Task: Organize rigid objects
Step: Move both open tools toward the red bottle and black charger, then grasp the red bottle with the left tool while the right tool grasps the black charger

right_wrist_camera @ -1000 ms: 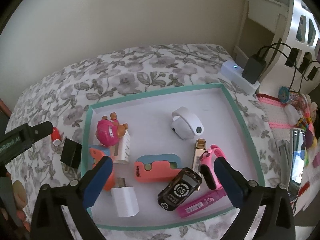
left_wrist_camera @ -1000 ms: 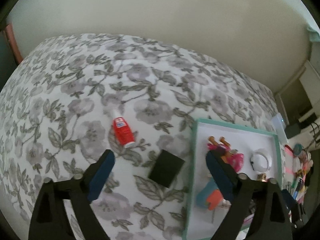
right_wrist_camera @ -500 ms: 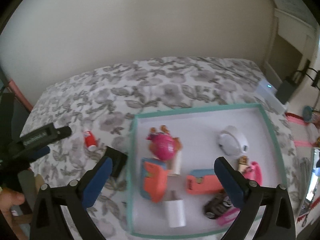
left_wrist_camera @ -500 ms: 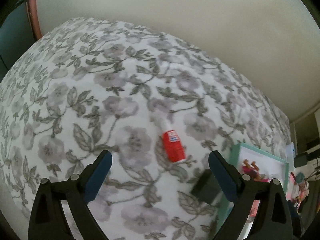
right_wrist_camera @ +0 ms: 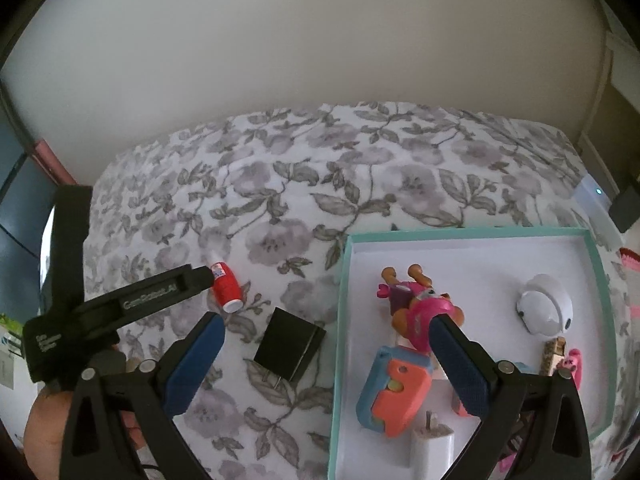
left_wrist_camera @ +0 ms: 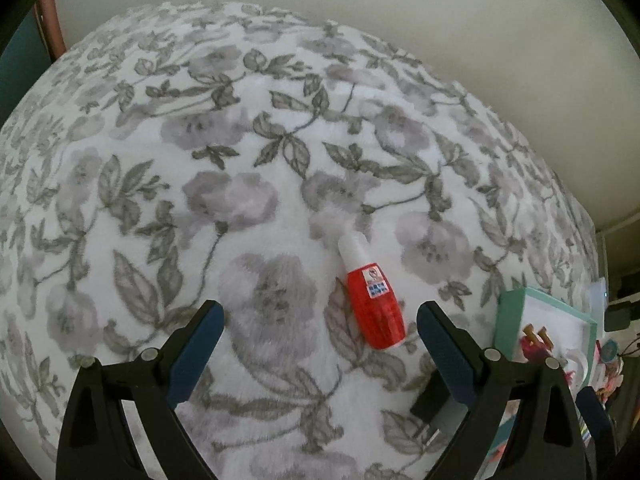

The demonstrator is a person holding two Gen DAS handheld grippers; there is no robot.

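- Plush floral bedspread [left_wrist_camera: 248,200] is bearing a small red bottle [left_wrist_camera: 374,306], lying on its side just beside a black charger [right_wrist_camera: 290,344] and outside the teal tray [right_wrist_camera: 340,320].
- Left gripper [left_wrist_camera: 320,334] is hovering wide open, with the bottle sitting off-centre, near its right finger.
- Closing now is risking a push: the round bottle is likely rolling away on soft pile.
- Right gripper [right_wrist_camera: 326,354] is hanging wide open, empty, straddling the tray edge.
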